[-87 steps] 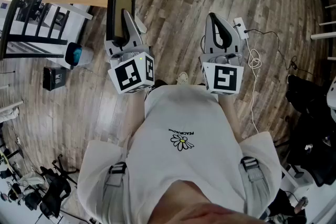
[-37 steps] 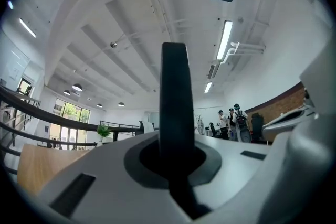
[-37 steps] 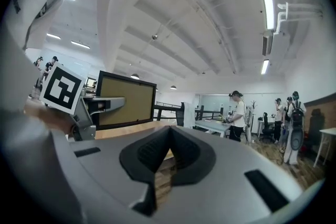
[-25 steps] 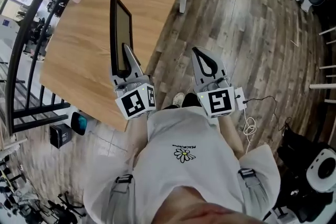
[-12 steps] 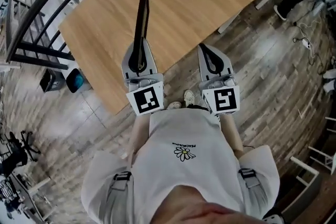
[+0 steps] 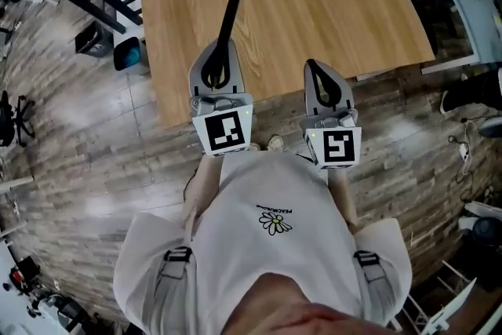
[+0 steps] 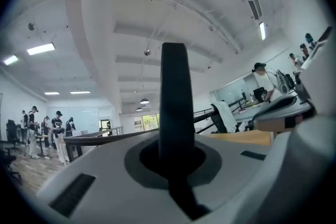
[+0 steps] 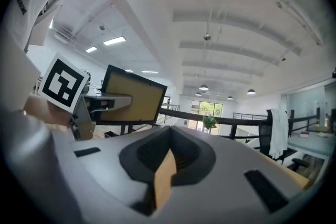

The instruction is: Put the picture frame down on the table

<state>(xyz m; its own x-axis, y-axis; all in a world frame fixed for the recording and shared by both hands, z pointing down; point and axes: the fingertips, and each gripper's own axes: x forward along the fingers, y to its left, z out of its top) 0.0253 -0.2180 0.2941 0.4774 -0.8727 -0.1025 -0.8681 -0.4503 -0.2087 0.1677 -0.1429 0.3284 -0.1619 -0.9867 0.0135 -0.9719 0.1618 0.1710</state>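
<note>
At the far left of the head view, at about 10 o'clock, a dark bin (image 6: 128,55) stands on the plank floor (image 6: 86,161) just beside the wooden table (image 6: 329,4).

At 11 o'clock the left gripper (image 6: 220,59) clamps the lower edge of the black picture frame (image 6: 232,2). The frame is seen edge-on as a thin dark bar, pointing out over the tabletop toward 12 o'clock. In the left gripper view that edge (image 7: 176,107) rises straight up between the closed fingers. The right gripper view shows the frame's tan face (image 8: 134,98) held upright. How high it hangs above the wood cannot be read.

At 1 o'clock the right gripper (image 6: 321,78) hovers at the table's near edge. Its fingers are pressed together on nothing.

Below both tools, at 6 o'clock, is the person's white daisy-print shirt (image 6: 271,220).

The step in hand looks like the carry's end: the frame has reached the table but does not appear to be laid on it. The next move likely calls for lowering the left gripper and tipping the frame toward the wood. Once an edge or face bears on the surface, the fingers can part. The idle right gripper could steady the frame against toppling.
</note>
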